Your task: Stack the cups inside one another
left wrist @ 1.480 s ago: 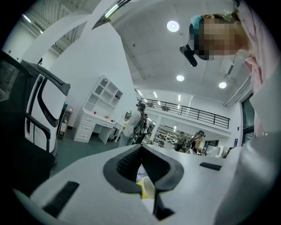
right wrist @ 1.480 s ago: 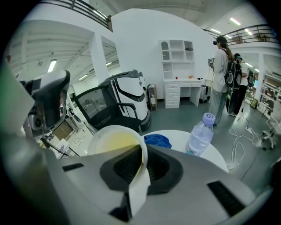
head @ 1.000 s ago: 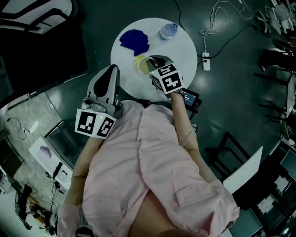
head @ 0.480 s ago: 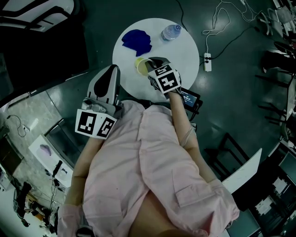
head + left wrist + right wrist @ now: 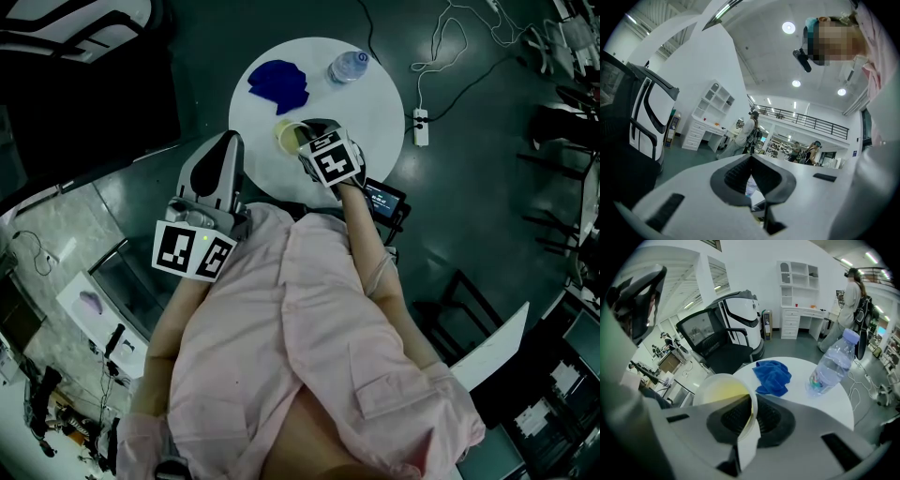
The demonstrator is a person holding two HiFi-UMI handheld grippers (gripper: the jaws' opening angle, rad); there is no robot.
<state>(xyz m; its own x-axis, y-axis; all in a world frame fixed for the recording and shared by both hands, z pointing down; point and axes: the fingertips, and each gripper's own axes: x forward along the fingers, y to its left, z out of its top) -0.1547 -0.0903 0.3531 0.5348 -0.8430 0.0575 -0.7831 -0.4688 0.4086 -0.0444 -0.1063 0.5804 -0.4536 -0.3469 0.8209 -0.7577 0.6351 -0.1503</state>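
The head view is dim and murky; both gripper views are bright under ceiling lamps (image 5: 788, 27), fisheye-warped.

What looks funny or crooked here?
The yellow cup hangs tilted, pinched by its rim in the right gripper's jaws. The blue cloth lies crumpled. The water bottle stands upright, and nothing looks spilled.

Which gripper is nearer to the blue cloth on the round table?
Right. The right gripper, shut on the yellowish cup, is over the table, just short of the blue cloth. The left gripper hangs off the table's near edge, farther away.
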